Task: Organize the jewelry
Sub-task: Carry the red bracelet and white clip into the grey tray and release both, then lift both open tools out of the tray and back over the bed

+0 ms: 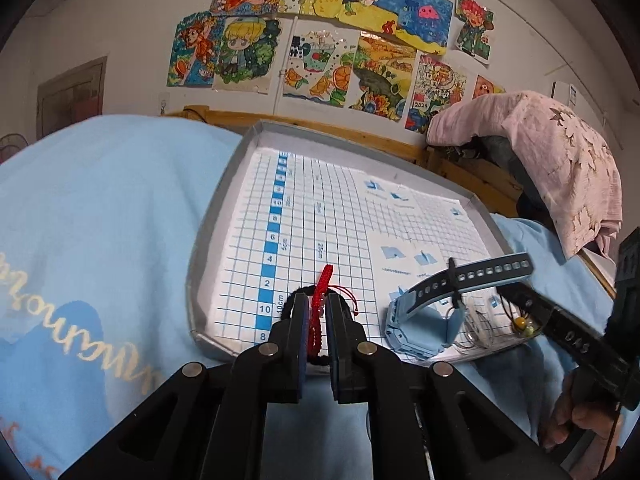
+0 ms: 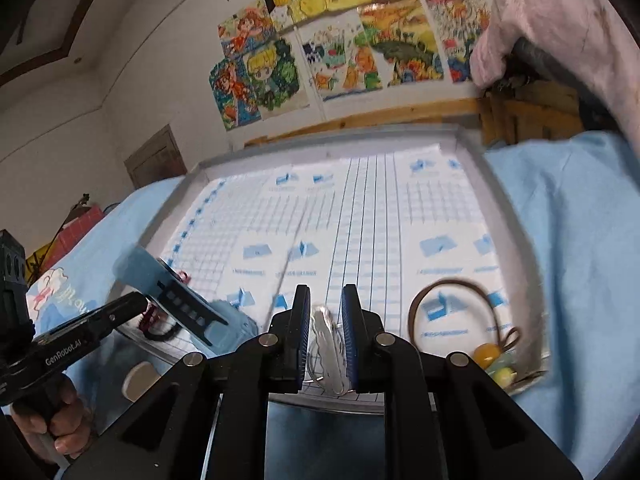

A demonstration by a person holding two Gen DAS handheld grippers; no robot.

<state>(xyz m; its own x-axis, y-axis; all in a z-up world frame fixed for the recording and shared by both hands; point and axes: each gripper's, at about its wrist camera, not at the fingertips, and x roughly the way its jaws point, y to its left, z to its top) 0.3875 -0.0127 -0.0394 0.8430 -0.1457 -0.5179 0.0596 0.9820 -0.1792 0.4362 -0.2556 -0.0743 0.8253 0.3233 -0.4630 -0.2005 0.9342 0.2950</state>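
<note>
A grey-rimmed tray with a blue grid sheet lies on a light blue cloth. My left gripper is shut on a red braided bracelet, over the tray's near edge, with a black cord bracelet beside it. A blue watch with a dark strap lies to its right. My right gripper is shut on a clear bracelet at the tray's near edge. A brown cord necklace with yellow beads lies to the right. The watch is on the left.
A wooden rail runs behind the tray. A pink cloth drapes over something at the right. Drawings cover the wall. The right gripper's arm reaches in from the right in the left wrist view.
</note>
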